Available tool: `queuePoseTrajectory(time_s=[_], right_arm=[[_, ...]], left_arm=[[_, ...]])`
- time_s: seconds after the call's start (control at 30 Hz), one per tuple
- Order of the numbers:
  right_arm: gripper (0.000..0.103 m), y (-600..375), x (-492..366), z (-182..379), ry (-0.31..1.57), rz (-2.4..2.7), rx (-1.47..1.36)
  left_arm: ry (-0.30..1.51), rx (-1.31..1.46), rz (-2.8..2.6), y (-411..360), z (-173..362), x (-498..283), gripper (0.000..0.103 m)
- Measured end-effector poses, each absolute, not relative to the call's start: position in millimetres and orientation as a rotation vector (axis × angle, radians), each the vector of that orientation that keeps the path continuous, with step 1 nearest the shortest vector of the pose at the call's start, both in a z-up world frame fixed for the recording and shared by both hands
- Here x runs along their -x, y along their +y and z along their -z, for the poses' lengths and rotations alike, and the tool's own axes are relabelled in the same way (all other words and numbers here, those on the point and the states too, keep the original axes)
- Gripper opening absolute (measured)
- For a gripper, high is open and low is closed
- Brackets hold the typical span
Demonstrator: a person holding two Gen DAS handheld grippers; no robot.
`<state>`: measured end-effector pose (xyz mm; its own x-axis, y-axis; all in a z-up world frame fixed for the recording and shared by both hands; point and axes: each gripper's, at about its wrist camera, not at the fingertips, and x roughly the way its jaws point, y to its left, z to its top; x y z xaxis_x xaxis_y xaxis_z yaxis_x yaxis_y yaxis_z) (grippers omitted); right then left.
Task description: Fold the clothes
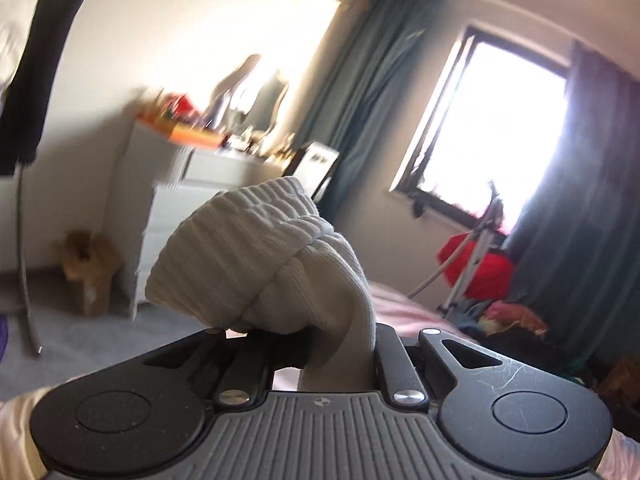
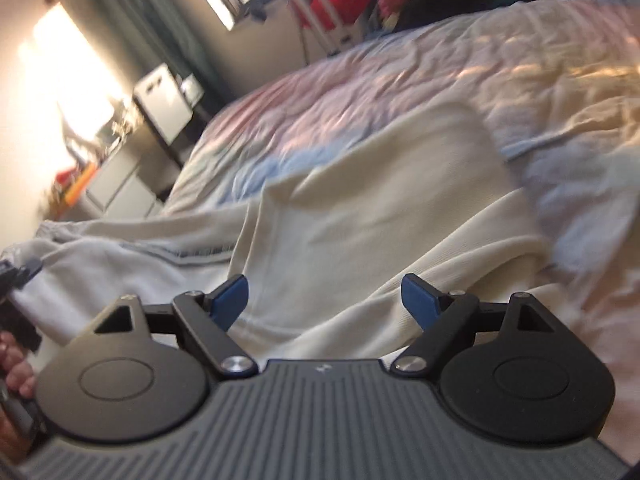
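Left wrist view: at nine o'clock a white chest of drawers (image 1: 188, 216) stands against the wall, its top cluttered with blurred small items. At the centre, the left gripper (image 1: 320, 336) has its jaws drawn tight on a bunched cream ribbed-knit garment (image 1: 256, 264), whose cuff or hem balloons up and over the fingers and hides the pads. At one o'clock a bright window (image 1: 492, 128) glares between teal curtains (image 1: 360, 92). At three o'clock a red bag (image 1: 480, 268) sits beyond the pink edge of the bed.

Right wrist view: at nine o'clock a small part of the other gripper shows, with pale cloth running up to it, and a person's fingers (image 2: 16, 376) curl at eight o'clock. At the centre the right gripper (image 2: 324, 304) stands wide, its blue pads (image 2: 230, 300) well apart and pressing on nothing. The cream garment (image 2: 380, 208) lies spread across the crumpled pink and blue bedspread (image 2: 480, 64), running from nine o'clock to two o'clock and passing beneath the open fingers; whether the pads touch it cannot be told. Blur softens the cloth toward three o'clock.
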<state>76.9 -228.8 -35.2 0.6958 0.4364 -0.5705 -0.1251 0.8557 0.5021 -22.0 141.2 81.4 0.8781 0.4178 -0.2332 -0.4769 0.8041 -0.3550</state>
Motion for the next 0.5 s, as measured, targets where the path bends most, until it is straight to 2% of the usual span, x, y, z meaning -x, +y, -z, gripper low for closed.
queuePoseTrajectory(time_s=[0.1,0.23,0.37,0.5], right_arm=[[0.085,-261.5,-71.2,22.3,0.673,-0.287,-0.522],[0.085,-303.9,-66.1,9.3,0.587,-0.219,-0.593],[0.087,-345.6,-62.7,9.5,0.518,-0.131,-0.672],[0.087,-373.1,-63.9,14.8,0.491,-0.109,-0.750]], left_arm=[[0.075,0.328,-0.455,80.6,-104.8,17.9,0.011],[0.034,0.177,-0.429,-8.7,-105.4,-11.1,0.011],[0.026,0.002,-0.374,-105.0,-75.0,-38.2,0.011],[0.065,-0.160,-0.279,-188.4,-11.8,-64.5,0.011]])
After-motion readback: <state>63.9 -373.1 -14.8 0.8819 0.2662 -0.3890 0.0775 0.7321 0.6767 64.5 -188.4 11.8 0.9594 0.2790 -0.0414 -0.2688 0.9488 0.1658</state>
